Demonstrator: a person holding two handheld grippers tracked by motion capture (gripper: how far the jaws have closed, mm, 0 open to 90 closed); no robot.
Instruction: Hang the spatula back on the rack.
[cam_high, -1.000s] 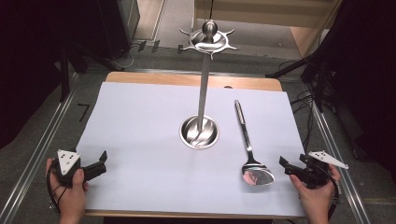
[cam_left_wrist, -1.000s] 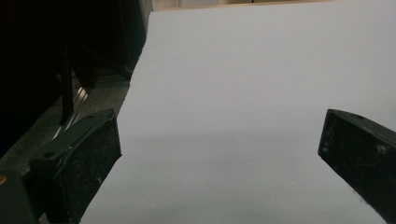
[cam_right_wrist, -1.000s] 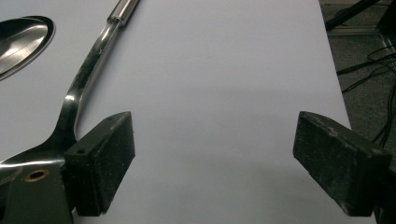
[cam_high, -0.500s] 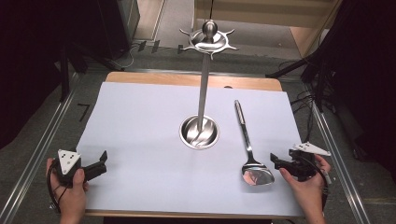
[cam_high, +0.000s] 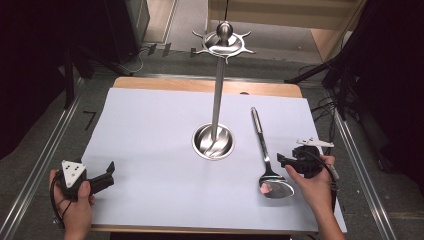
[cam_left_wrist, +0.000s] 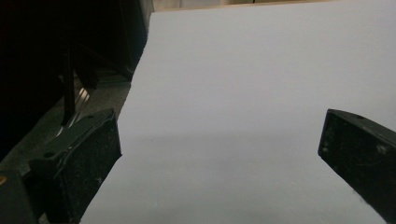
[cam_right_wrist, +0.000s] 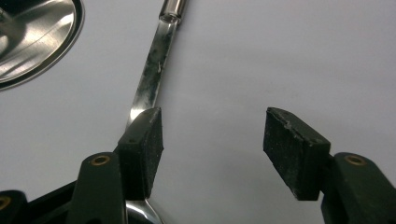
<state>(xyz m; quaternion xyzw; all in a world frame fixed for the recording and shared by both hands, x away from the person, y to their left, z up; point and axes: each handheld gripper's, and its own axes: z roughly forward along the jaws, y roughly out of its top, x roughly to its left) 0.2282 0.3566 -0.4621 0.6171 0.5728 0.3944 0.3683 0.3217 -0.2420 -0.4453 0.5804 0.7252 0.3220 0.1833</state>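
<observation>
Your spoon (cam_high: 267, 160) is polished metal, glossy like a mirror in its bowl. The stand (cam_high: 216, 100) at its 10 o'clock is the same shiny steel. The sheet (cam_high: 150, 130) looks like matt white paper on a wooden table (cam_high: 200, 85). Your gripper pads (cam_right_wrist: 292, 149) are rough black rubber.

A plain pale lavender-white sheet (cam_high: 160, 150) covers the light wood surface (cam_high: 200, 85). The stand (cam_high: 218, 100) and spoon (cam_high: 267, 160) are shiny silver steel. Both claws, left (cam_high: 102, 179) and right (cam_high: 287, 161), are black, each topped with a grey plate
</observation>
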